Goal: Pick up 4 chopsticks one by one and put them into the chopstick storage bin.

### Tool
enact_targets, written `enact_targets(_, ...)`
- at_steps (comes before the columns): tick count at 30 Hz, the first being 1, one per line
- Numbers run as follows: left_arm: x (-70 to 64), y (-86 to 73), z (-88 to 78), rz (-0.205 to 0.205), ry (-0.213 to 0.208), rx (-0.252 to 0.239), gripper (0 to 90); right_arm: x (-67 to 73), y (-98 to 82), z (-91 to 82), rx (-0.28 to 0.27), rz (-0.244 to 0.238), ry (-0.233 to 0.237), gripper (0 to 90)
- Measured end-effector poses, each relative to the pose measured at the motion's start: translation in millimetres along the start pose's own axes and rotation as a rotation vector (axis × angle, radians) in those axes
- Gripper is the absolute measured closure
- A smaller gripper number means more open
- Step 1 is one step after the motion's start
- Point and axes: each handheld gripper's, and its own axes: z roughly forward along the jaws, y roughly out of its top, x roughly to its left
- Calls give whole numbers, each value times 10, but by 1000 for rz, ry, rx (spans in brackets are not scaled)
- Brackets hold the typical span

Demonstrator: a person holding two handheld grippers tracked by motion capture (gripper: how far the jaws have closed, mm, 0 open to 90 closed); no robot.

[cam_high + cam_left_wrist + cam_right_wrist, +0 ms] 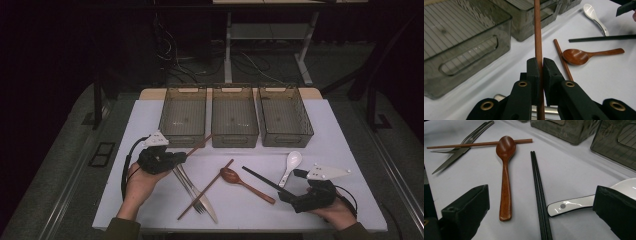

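My left gripper (pixel 181 156) (pixel 540 67) is shut on a brown chopstick (pixel 201 144) (pixel 537 30), held off the table and pointing toward the bins. Its twin chopstick (pixel 205 190) (pixel 562 60) (pixel 474 144) lies on the white table beside a wooden spoon (pixel 245 184) (pixel 584 55) (pixel 505 177). My right gripper (pixel 292 189) (pixel 541 195) rests at the front right, jaws wide open. Between them lie a pair of black chopsticks (pixel 262 180) (pixel 537 190) and the handle of a white spoon (pixel 291 164) (pixel 574 203).
Three smoky plastic bins (pixel 183 116) (pixel 234 116) (pixel 284 116) stand in a row at the back of the table. A metal fork and knife (pixel 192 192) (pixel 461 150) lie crossed under the loose brown chopstick, near the front.
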Motion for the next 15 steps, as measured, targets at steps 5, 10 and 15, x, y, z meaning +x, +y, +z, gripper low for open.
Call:
enact_targets(5, 48, 92, 31, 4, 0, -3, 828, -9, -1, -4, -1, -1, -6, 7)
enact_targets(10, 96, 184, 53, 6, -3, -12, 828, -11, -2, -6, -2, 1, -7, 7)
enact_targets(15, 152, 285, 60, 13, 5, -18, 828, -14, -5, -7, -3, 4, -5, 7)
